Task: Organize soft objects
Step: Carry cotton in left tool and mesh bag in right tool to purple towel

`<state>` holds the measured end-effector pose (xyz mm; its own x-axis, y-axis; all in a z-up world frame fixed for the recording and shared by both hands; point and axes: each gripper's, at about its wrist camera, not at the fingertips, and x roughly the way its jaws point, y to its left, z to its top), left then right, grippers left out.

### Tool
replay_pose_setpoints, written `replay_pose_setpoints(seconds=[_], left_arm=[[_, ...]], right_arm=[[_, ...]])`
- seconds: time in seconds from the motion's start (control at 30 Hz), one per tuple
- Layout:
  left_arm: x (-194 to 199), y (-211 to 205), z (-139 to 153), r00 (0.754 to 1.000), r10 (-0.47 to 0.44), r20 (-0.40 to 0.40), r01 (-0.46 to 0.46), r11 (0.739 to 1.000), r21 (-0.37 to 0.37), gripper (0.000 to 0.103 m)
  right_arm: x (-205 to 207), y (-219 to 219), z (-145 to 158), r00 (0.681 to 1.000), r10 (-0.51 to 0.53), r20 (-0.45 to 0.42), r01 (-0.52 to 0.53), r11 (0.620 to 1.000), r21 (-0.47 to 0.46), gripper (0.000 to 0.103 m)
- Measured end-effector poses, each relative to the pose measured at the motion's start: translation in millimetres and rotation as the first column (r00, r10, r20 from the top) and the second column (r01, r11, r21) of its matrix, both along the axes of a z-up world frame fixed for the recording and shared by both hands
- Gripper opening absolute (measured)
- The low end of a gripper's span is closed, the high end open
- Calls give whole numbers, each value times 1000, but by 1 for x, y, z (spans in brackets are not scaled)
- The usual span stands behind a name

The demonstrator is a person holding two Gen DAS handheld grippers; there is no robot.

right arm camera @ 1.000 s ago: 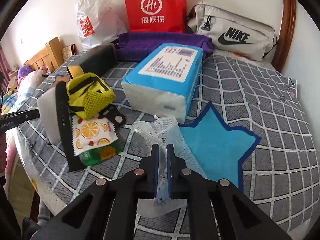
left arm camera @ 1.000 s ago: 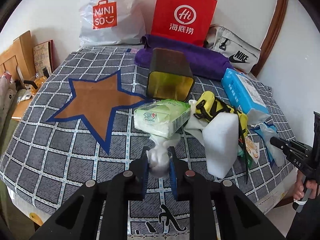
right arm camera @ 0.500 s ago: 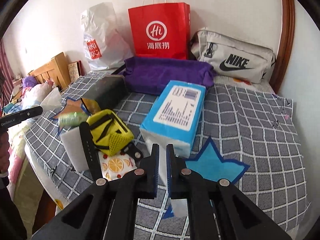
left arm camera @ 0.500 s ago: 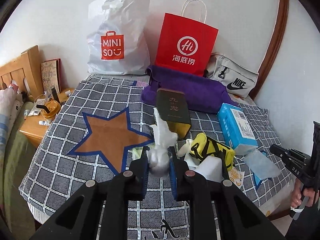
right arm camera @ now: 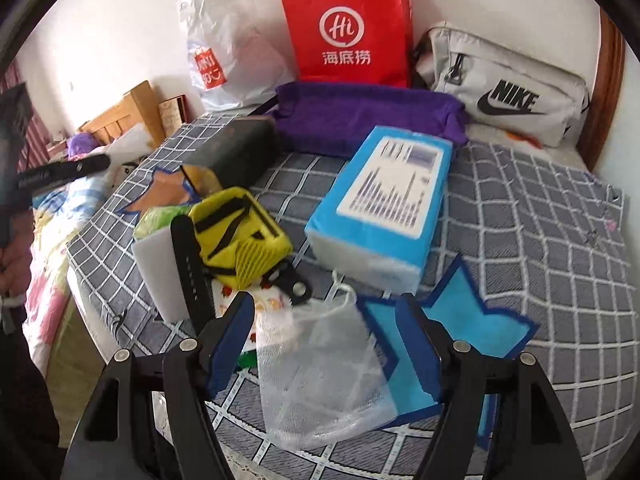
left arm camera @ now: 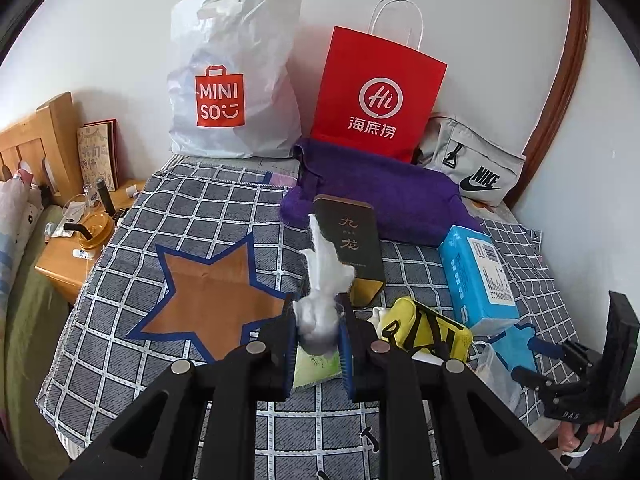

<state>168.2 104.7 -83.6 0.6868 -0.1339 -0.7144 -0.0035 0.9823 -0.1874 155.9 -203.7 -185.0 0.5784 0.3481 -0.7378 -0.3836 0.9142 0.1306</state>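
Observation:
My left gripper (left arm camera: 318, 344) is shut on a crumpled white cloth (left arm camera: 326, 280), lifted above the checked bedspread (left arm camera: 200, 216); its twisted end sticks up. My right gripper (right arm camera: 326, 344) has its jaws opening wide. A white mesh bag (right arm camera: 320, 368) lies loose between them over the blue star patch (right arm camera: 472, 328), and neither pad presses on it. Near the bed's front edge lie a yellow pouch (right arm camera: 240, 240), a white sponge block (right arm camera: 156, 272), a green wipes pack (left arm camera: 316, 368) and a blue tissue pack (right arm camera: 384, 204). The right gripper (left arm camera: 568, 376) also shows in the left wrist view.
A purple towel (left arm camera: 384, 196), a dark tin (left arm camera: 348, 240), a red paper bag (left arm camera: 376, 92), a white Miniso bag (left arm camera: 232, 80) and a grey Nike pouch (right arm camera: 504, 84) crowd the wall side. An orange star patch (left arm camera: 216, 292) lies bare. A wooden nightstand (left arm camera: 76, 256) stands left.
The left gripper rose with the white cloth off the pile. The right gripper lifted the mesh bag, then opened, and the bag now lies loose on the bed.

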Motion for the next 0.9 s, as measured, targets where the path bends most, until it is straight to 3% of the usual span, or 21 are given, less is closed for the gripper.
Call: replay_pose_setpoints(seconds=[0.33, 0.47, 0.53, 0.57, 0.6, 0.63, 0.77, 0.9], left_arm=[[22, -24, 2, 999, -50, -10, 51, 999, 12, 17], [30, -31, 0, 998, -57, -19, 58, 998, 10, 17], [34, -35, -1, 998, -61, -22, 61, 998, 10, 17], [36, -37, -1, 998, -63, -23, 64, 998, 11, 17], [38, -38, -1, 998, -66, -24, 66, 998, 12, 17], [40, -40, -1, 997, -69, -25, 69, 998, 11, 17], [48, -47, 0, 996, -80, -28, 80, 997, 9, 17], [55, -50, 3, 996, -89, -26, 89, 996, 14, 17]], right_arm=[[-2, 11, -57, 990, 51, -132, -61, 995, -78, 73], [-11, 15, -62, 994, 67, -84, -78, 988, -132, 71], [-15, 17, -62, 997, 57, -46, -64, 982, -177, 55], [-15, 16, -61, 997, 66, -39, -72, 981, -179, 40], [-15, 14, -60, 996, 74, -44, -81, 982, -170, 16], [-14, 12, -59, 996, 73, -54, -81, 983, -164, 5], [-14, 7, -59, 994, 92, -62, -101, 981, -167, 1], [-13, -3, -50, 995, 74, -68, -82, 990, -112, 1]])
